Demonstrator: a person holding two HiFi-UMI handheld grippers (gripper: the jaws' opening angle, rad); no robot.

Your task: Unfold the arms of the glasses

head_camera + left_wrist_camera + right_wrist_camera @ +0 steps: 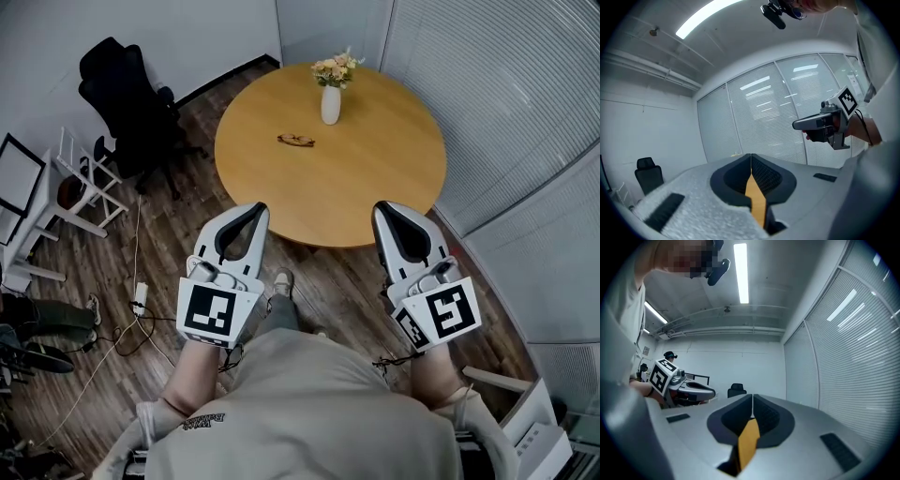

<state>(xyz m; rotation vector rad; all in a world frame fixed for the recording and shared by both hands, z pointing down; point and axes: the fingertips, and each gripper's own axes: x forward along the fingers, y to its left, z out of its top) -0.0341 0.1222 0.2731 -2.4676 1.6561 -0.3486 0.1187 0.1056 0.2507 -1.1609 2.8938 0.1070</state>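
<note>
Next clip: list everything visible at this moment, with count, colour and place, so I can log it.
table: one, round, light wood, centre of the room
glasses: one pair, dark frame, on the table, left of centre
vase: one, white, on the far part of the table
flowers: one bunch, pale, in the vase
office chair: one, black, on the floor left of the table
rack: one, white, left edge, below the office chair
cables: several, dark and white, on the wooden floor at lower left
left hand-held gripper: one, white and black, jaws together, empty, short of the table
right hand-held gripper: one, white and black, jaws together, empty, short of the table
</note>
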